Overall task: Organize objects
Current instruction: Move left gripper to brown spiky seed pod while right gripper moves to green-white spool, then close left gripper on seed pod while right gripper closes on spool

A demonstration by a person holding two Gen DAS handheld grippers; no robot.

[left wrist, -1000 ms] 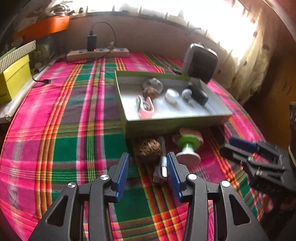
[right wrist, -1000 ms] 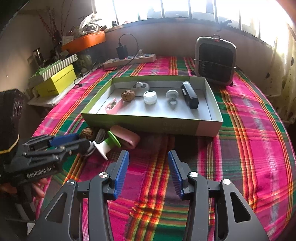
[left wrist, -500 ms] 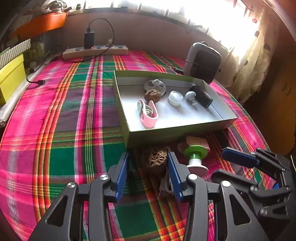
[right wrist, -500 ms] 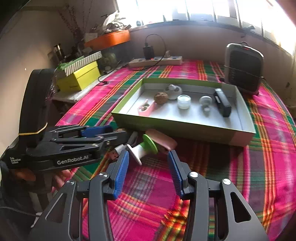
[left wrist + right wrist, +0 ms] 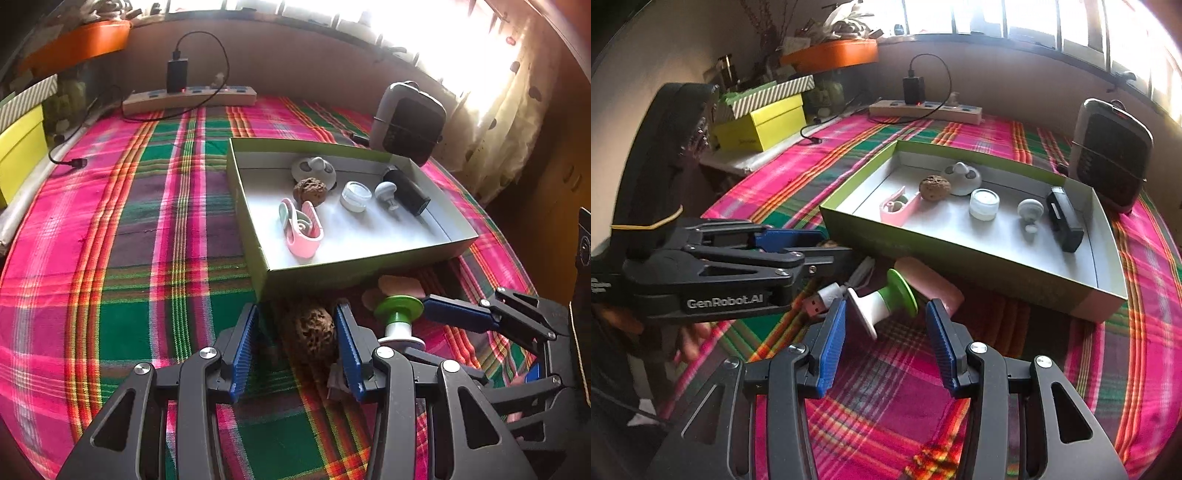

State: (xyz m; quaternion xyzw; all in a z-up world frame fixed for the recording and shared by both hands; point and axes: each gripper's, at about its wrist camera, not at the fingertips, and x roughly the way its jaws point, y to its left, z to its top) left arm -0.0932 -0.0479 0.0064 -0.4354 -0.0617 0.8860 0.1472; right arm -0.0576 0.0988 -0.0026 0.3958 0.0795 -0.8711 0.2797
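Note:
A green box lid lies on the plaid table and holds a pink clip, a brown walnut shell, a white jar, a grey knob and a black device. In front of it lie a second walnut shell, a green and white spool, a pink soap and a USB cable. My left gripper is open around the loose walnut shell. My right gripper is open, just before the spool.
A grey speaker stands behind the lid. A power strip with a charger lies at the table's far edge. Yellow boxes sit off the left side. A curtain hangs at the right.
My left gripper has moved forward so its open fingers now flank the loose walnut shell. My right gripper has moved left and closer to the spool.

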